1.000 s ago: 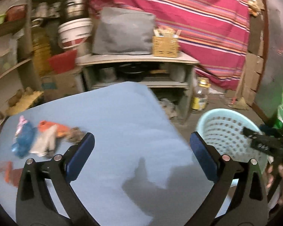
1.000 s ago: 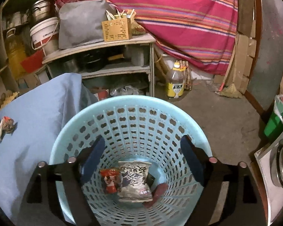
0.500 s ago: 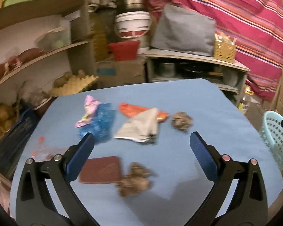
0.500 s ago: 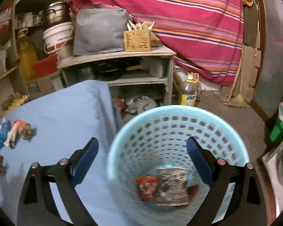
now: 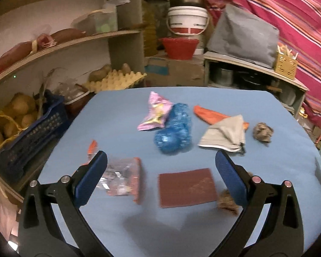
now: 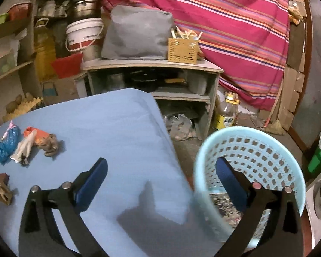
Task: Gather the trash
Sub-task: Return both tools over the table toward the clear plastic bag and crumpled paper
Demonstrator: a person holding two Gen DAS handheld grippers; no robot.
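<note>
Left tongs (image 5: 160, 171): jaws spread wide with nothing gripped, hovering over the blue cloth-covered surface (image 5: 122, 107). Between and below the jaws lie a clear crumpled plastic packet with an orange edge (image 5: 122, 176) at 7 o'clock and a flat dark-red rectangular sheet (image 5: 186, 187) at 6 o'clock. A brown crumpled wad (image 5: 226, 201) sits just beside the right-hand finger, partly hidden by it. Toward 12 o'clock: a pink snack wrapper (image 5: 155, 114) touching a crumpled blue plastic bag (image 5: 174, 132). Toward 2 o'clock: a grey-white wrapper (image 5: 226, 135) overlapping an orange wrapper (image 5: 207, 114), and a second brown wad (image 5: 263, 131) just beside them.

Right tongs (image 6: 160, 175): jaws opening, nothing between them, poised over the surface's corner. The pale-blue perforated plastic basket (image 6: 256, 150) stands on the floor at 4 o'clock, beside the surface (its rim also shows at the right edge of the left view), with wrappers at its bottom, mostly hidden.
</note>
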